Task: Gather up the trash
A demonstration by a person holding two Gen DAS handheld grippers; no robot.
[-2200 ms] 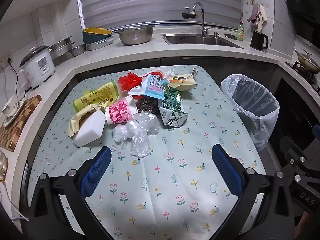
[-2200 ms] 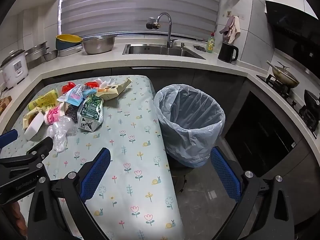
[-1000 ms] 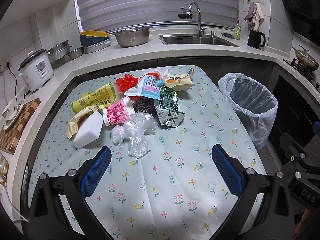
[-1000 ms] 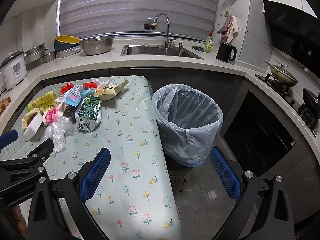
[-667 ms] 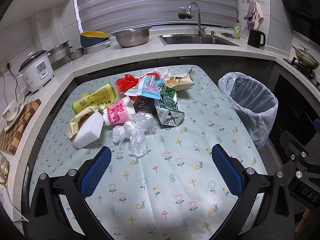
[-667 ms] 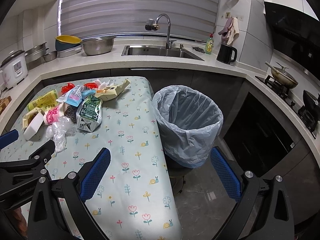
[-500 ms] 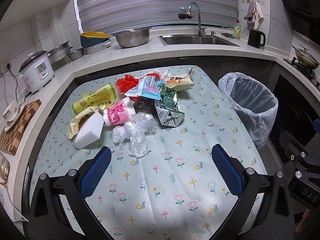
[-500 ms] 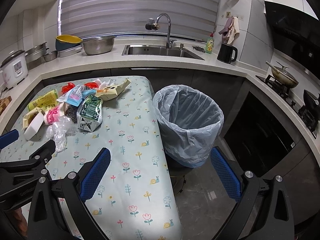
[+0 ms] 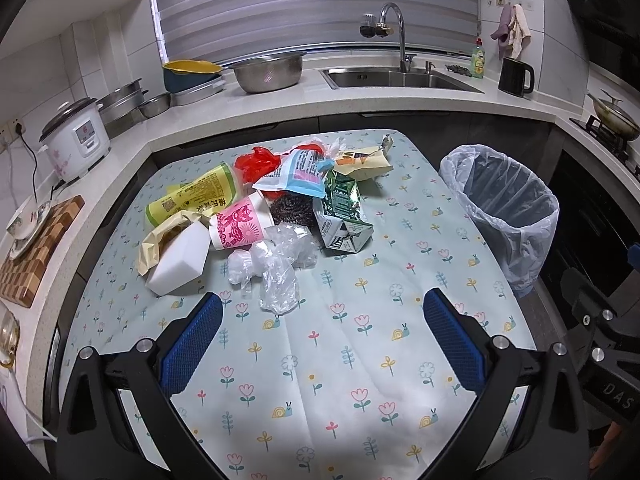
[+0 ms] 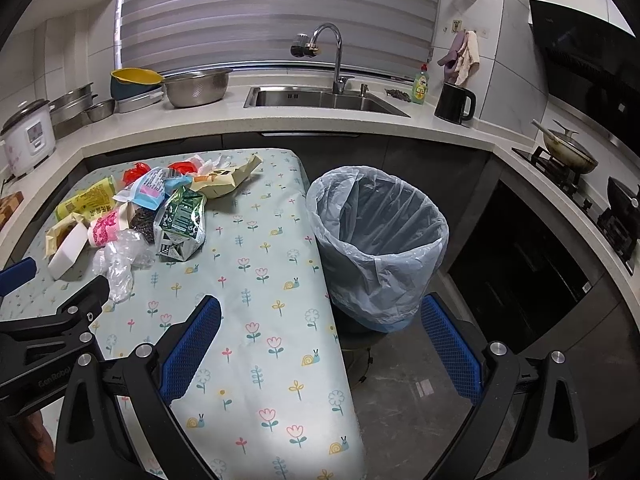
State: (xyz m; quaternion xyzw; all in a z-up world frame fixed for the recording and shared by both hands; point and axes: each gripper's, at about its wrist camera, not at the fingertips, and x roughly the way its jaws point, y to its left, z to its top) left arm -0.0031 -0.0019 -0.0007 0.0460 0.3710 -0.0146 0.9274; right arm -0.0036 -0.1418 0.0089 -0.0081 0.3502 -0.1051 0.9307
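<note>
Left wrist: yellow pkg [image 9: 190, 201] long axis left-right, flat.

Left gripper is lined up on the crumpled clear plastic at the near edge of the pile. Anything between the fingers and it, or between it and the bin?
Nothing visible. Only bare flowered tablecloth lies between the open left gripper and the crumpled clear plastic. From there to the lined bin beside the table's right edge, the cloth is bare too; the green carton sits farther back.

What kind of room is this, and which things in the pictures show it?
Most likely a home kitchen: a sink with a tap is set in the counter, a rice cooker stands at the left, and a pan sits on a gas stove at the right.
</note>
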